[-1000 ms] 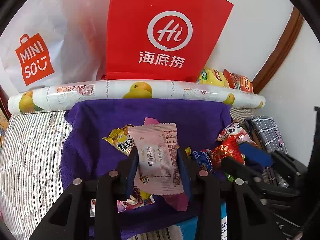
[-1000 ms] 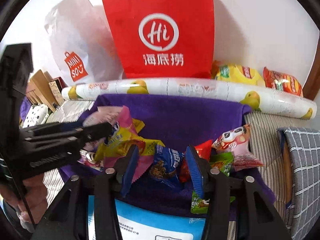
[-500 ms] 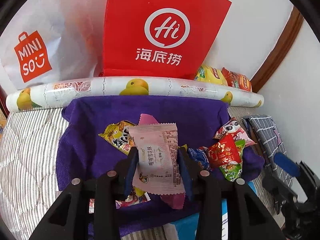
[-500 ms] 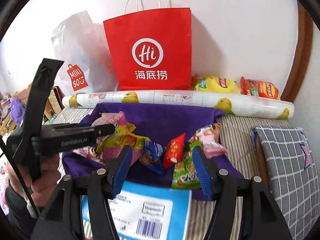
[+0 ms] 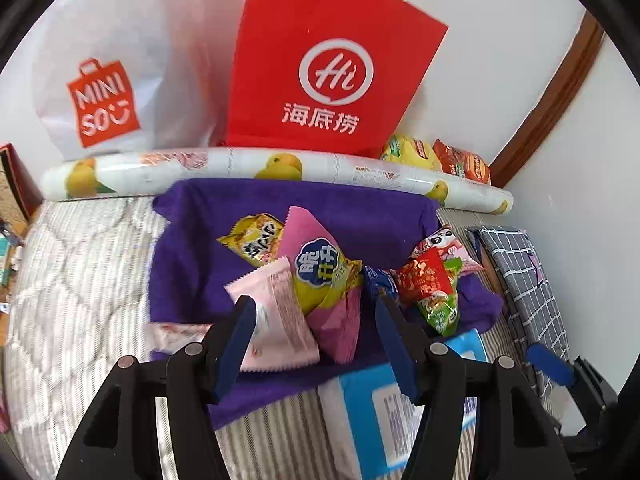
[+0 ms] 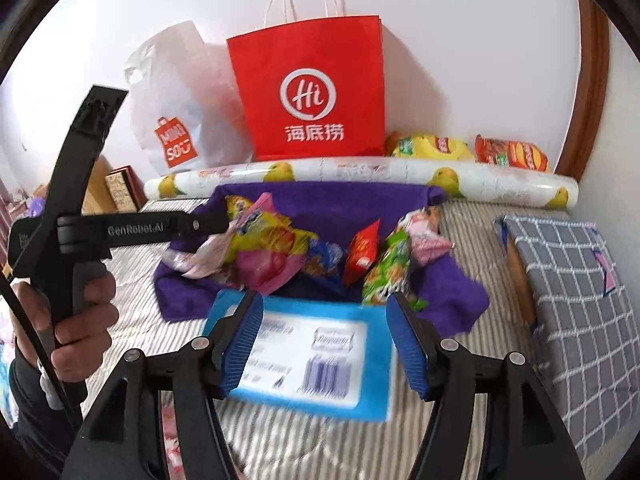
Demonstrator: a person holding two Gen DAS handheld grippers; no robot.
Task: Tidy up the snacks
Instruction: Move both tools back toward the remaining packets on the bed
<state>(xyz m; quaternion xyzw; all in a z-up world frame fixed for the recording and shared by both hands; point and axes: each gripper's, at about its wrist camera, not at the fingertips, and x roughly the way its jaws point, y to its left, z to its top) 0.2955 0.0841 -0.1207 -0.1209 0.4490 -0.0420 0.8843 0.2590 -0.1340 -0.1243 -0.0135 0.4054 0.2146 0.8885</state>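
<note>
A heap of snack packets lies on a purple towel (image 5: 192, 264) (image 6: 448, 292). My left gripper (image 5: 316, 332) is open over it; a pale pink packet (image 5: 276, 312) lies loose between and under its fingers, beside a yellow and pink packet (image 5: 324, 276). A red packet (image 5: 424, 280) (image 6: 362, 250) and a green packet (image 5: 444, 312) (image 6: 386, 268) lie to the right. My right gripper (image 6: 326, 340) is open and empty above a blue and white pack (image 6: 308, 344). The left gripper's body (image 6: 132, 230) shows at the left of the right wrist view.
A red paper bag (image 5: 328, 64) (image 6: 312, 88) and a white Miniso bag (image 5: 108, 76) (image 6: 172, 116) stand against the wall behind a fruit-print roll (image 5: 240, 168) (image 6: 360, 176). Chip bags (image 6: 472, 150) lie at back right. A checked cushion (image 6: 576, 288) lies at the right.
My left gripper has opened and let go of the pale pink packet, which now lies on the heap. My right gripper has drawn back from the heap and stays open.
</note>
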